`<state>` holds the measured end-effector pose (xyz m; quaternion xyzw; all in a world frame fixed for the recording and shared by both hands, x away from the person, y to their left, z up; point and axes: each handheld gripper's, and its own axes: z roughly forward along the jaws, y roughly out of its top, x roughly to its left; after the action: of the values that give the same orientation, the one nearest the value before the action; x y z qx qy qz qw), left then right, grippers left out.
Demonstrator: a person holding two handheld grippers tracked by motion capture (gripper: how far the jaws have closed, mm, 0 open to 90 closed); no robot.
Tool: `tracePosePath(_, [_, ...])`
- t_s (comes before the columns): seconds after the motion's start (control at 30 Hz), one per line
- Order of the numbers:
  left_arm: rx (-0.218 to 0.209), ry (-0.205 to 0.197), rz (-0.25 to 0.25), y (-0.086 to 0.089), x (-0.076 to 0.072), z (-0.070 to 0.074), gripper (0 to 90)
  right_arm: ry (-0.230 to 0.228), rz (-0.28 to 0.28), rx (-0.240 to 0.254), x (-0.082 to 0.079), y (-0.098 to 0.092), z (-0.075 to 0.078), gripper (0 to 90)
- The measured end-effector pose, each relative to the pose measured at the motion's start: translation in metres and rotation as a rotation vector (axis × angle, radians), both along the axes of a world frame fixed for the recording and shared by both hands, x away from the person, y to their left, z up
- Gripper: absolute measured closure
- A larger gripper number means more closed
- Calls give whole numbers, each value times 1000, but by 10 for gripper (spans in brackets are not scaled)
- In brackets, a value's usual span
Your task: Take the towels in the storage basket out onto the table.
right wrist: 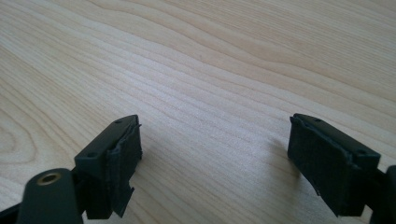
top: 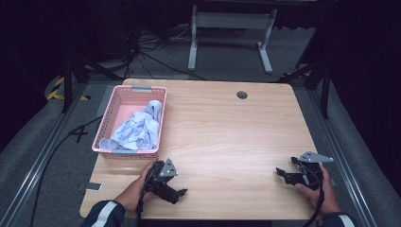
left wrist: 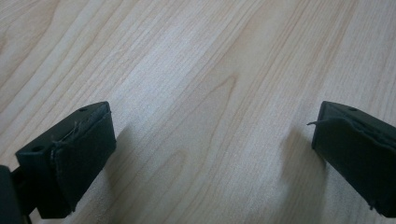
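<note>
Both our grippers, left [top: 182, 191] and right [top: 280, 172], rest empty with jaws wide on the table [top: 227, 132]. Cloth [top: 137, 127] lies in the basket [top: 105, 120]; we judge our left must reach there next.

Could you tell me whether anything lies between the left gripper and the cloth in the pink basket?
Only the basket's own near wall. The left gripper, jaws open, rests on the wooden table just in front of the pink plastic basket; the pale blue crumpled cloth lies inside.
</note>
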<state>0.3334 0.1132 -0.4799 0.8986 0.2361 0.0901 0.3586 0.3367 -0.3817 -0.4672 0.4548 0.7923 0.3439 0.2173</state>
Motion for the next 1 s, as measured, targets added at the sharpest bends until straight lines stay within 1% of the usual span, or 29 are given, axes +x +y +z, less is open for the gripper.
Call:
tracePosePath(0.1, [2, -2, -14, 1, 1, 0, 1, 0, 0, 0, 0, 0, 0, 179])
tracePosePath(0.2, [-1, 2, -45, 5, 2, 0, 2, 0, 0, 0, 0, 0, 0, 179])
tracePosePath(0.23, [2, -4, -64, 7, 3, 0, 2, 0, 0, 0, 0, 0, 0, 179])
tracePosePath(0.27, [1, -3, -75, 9, 4, 0, 2, 0, 0, 0, 0, 0, 0, 179])
tracePosePath(0.3, [0, -2, -73, 10, 5, 0, 2, 1, 0, 0, 0, 0, 0, 179])
tracePosePath(0.4, [17, 3, -63, 13, 6, 2, 12, 0, 0, 0, 0, 0, 0, 179])
tracePosePath(0.43, [21, 6, -62, 13, 5, 3, 26, 0, 0, 0, 0, 0, 0, 179])
tracePosePath(0.47, [20, -1, -58, 13, 4, 4, 45, 0, 0, 0, 0, 0, 0, 179])
tracePosePath(0.5, [31, -6, -56, 14, 3, 5, 65, 0, 0, 0, 0, 0, 0, 179])
tracePosePath(0.53, [33, -14, -64, 14, 3, 7, 102, 0, 0, 0, 0, 0, 0, 179])
tracePosePath(0.57, [43, -26, -67, 15, 2, 9, 164, 0, 0, 0, 0, 0, 0, 179])
tracePosePath(0.6, [57, -36, -57, 16, 1, 11, 206, 1, 0, 0, 0, 0, 0, 179])
tracePosePath(0.63, [55, -41, -53, 16, 1, 13, 195, 0, 0, 0, 0, 0, 0, 179])
tracePosePath(0.67, [50, -40, -56, 19, 1, 15, 163, 0, 0, 0, 0, 0, 0, 179])
tracePosePath(0.73, [36, -45, -54, 22, 1, 19, 185, 1, 0, 0, 0, 0, 0, 179])
tracePosePath(0.77, [32, -49, -55, 23, 1, 22, 183, 1, 1, 0, 0, 0, 0, 179])
tracePosePath(0.97, [-11, -102, -20, 34, -1, 40, 173, 0, 1, 1, 0, 0, 0, 179])
tracePosePath(1.0, [-10, -115, -15, 36, -1, 44, 173, 0, 1, 2, 0, 0, 0, 179])
